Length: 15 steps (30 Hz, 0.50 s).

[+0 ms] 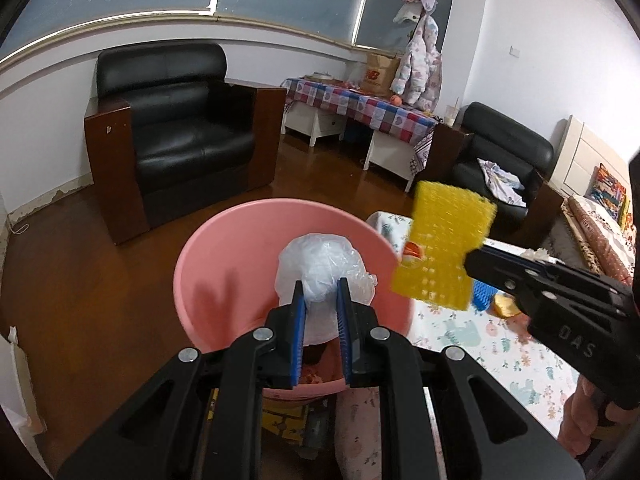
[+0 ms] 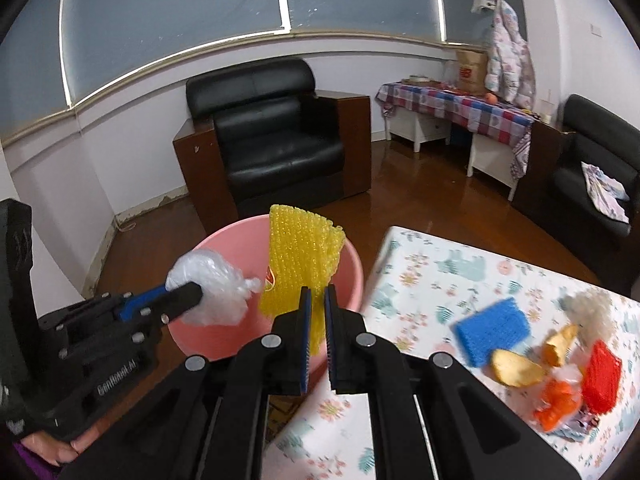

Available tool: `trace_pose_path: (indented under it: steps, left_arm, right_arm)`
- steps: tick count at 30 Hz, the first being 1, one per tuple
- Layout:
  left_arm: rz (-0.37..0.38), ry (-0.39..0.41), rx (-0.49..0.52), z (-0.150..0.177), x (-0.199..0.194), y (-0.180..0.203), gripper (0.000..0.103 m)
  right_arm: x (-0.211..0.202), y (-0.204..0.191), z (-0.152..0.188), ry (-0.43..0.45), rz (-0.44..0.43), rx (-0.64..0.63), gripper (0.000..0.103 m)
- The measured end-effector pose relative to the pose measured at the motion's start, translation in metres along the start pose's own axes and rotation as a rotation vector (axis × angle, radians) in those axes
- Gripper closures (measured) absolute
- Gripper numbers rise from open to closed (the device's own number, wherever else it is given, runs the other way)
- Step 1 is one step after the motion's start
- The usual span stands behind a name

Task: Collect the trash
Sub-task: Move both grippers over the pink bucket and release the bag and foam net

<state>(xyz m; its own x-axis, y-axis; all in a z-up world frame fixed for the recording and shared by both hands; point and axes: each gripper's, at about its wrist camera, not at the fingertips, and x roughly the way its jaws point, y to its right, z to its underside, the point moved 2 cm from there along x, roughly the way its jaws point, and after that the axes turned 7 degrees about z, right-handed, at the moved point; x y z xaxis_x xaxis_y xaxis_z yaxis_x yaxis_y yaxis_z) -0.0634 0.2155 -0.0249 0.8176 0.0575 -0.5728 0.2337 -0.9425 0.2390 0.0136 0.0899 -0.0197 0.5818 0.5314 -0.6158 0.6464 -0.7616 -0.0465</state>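
A: Pink basin (image 2: 352,276) sits under both claws. The right claw (image 2: 317,300) is clamped on the yellow mesh sheet (image 2: 304,256), floppy and feather-light, pinched at its lower edge.

B: And the left claw (image 1: 321,296) is squeezing the crumpled plastic bag (image 1: 320,260) just ahead of its tips: soft, slippery, best gripped mid-bunch.

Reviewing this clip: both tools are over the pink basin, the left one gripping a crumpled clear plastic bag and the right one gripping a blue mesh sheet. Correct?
Not quite. The right tool grips a yellow mesh sheet, not blue, as the right wrist view shows. The rest holds.
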Motion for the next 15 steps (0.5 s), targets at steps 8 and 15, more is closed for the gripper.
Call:
trace_pose_path:
  steps: [8, 15]
  left_arm:
    - [-0.012, -0.016, -0.002, 0.002, 0.009, -0.008, 0.089]
    - [-0.014, -0.031, -0.02, 0.003, 0.015, -0.016, 0.089]
  right_arm:
    - [0.031, -0.01, -0.003, -0.052, -0.019, 0.006, 0.097]
    - [0.047, -0.012, 0.0, -0.088, -0.016, 0.022, 0.096]
